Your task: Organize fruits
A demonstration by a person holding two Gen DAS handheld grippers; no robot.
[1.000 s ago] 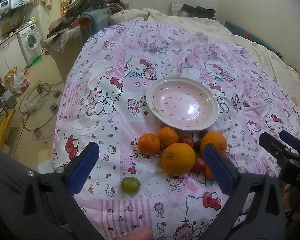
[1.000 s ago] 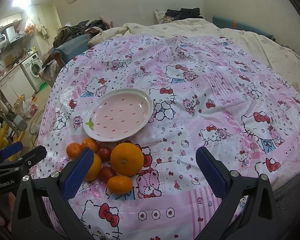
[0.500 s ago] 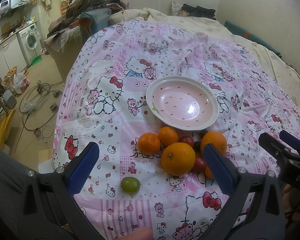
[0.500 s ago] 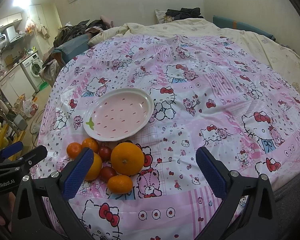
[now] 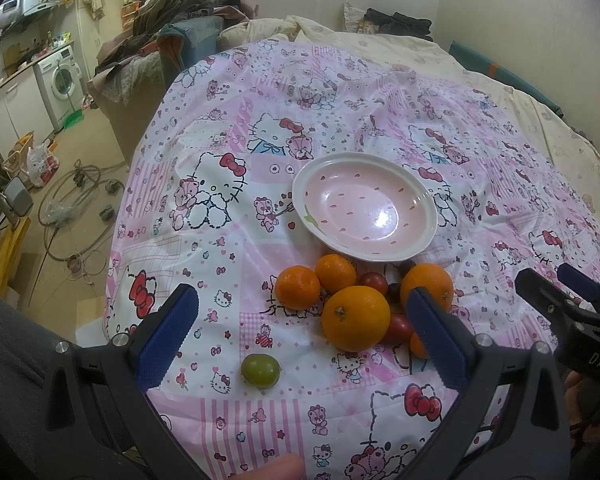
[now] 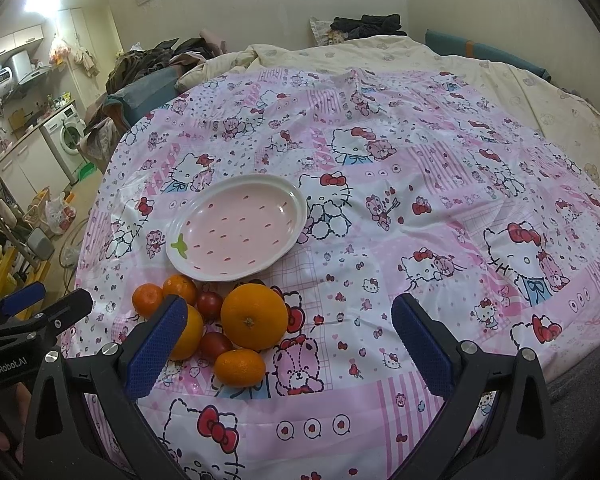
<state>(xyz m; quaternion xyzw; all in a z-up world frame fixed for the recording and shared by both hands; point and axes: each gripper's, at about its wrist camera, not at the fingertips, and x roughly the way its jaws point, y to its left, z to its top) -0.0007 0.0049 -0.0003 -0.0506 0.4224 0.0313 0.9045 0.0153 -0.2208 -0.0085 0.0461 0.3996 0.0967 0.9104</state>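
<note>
An empty pink strawberry plate [image 5: 420, 204] [image 6: 292, 200] lies on the Hello Kitty sheet. Just in front of it sits a cluster of fruit: a big orange [image 5: 355, 318] [image 6: 254, 316], several smaller oranges such as one mandarin [image 5: 298, 286] [image 6: 239, 367], and small red tomatoes [image 5: 373, 279] [image 6: 209, 305]. A green fruit [image 5: 260, 369] lies apart, nearer the left gripper. My left gripper [image 5: 300, 336] is open and empty above the near edge, the fruit between its fingers in view. My right gripper [image 6: 288, 344] is open and empty to the right of the cluster.
The pink sheet [image 6: 420, 184] covers a bed with a cream quilt [image 6: 380, 52] behind. The bed's left edge drops to a floor with hoses [image 5: 76, 200]. Clothes piles [image 5: 168, 12] and a washing machine [image 5: 60, 76] stand at the far left.
</note>
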